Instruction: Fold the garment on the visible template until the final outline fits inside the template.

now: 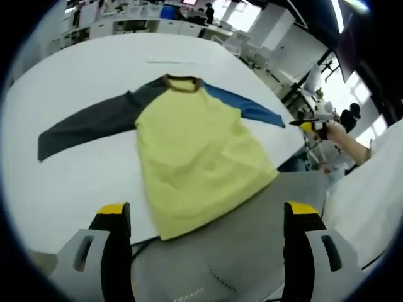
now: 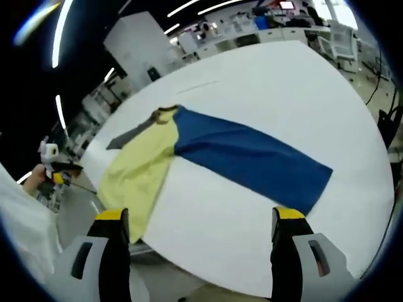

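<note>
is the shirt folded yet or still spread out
Spread out. The shirt lies flat on the white table, with the grey sleeve and blue sleeve stretched sideways.

The garment [image 1: 195, 157] is showing as soft matt cloth, its yellow body lightly creased, its blue sleeve [image 2: 252, 157] lying smoother and flatter (the dark grey sleeve [image 1: 88, 129] is looking like the same knit). The worktop [image 1: 75, 182] is reading as a smooth, white, faintly sheened surface. The left tongs [image 1: 208, 217] and right tongs [image 2: 200, 223] are appearing as hard plastic, grey bodies with black jaws and glossy yellow tips.
</note>
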